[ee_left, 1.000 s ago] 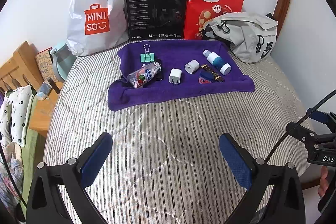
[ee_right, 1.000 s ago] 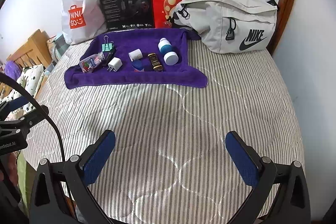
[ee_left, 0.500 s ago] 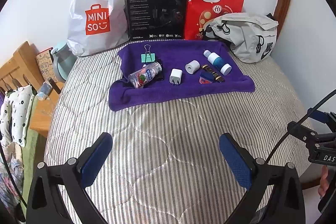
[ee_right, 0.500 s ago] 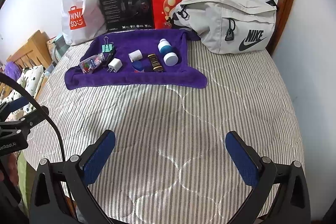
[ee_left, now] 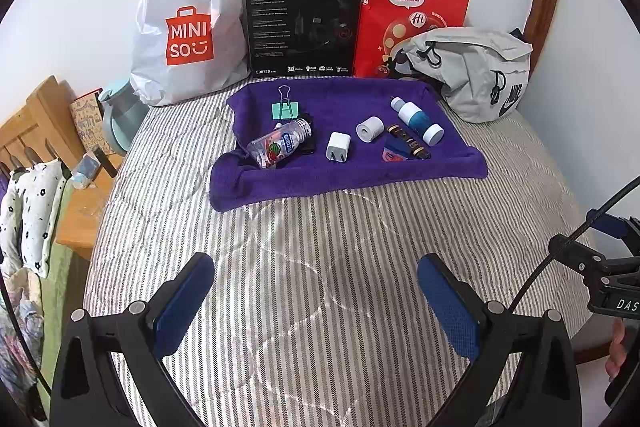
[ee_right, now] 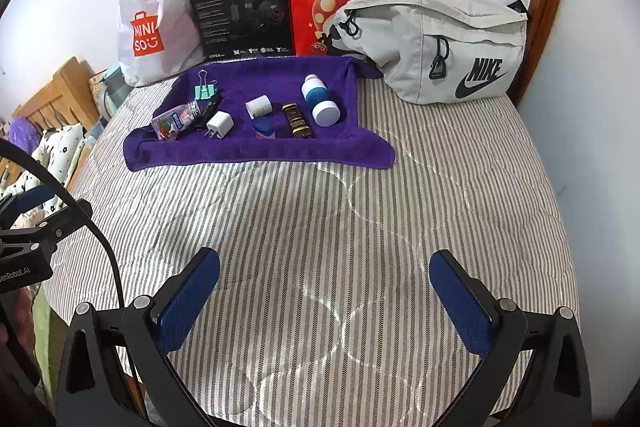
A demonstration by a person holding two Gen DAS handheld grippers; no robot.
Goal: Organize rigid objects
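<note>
While both sets of jaws stand wide and empty above the striped bed (ee_left: 320,259), the left gripper (ee_left: 316,297) and right gripper (ee_right: 325,291) face a purple towel (ee_right: 260,151) lying well ahead of them. On the towel, ahead of the left jaws, lie a green binder clip (ee_left: 285,110), a clear candy bottle (ee_left: 278,143) on its side, a white charger plug (ee_left: 338,145), a small white cylinder (ee_left: 369,129), a dark tube (ee_left: 409,141) and a blue-and-white bottle (ee_left: 417,121). Beyond the towel, against the wall, stand a white shopping bag (ee_left: 188,27), a black box (ee_left: 304,23) and a red paper bag (ee_left: 412,7), with a grey waist bag (ee_right: 432,43) ahead and right of the right jaws.
</note>
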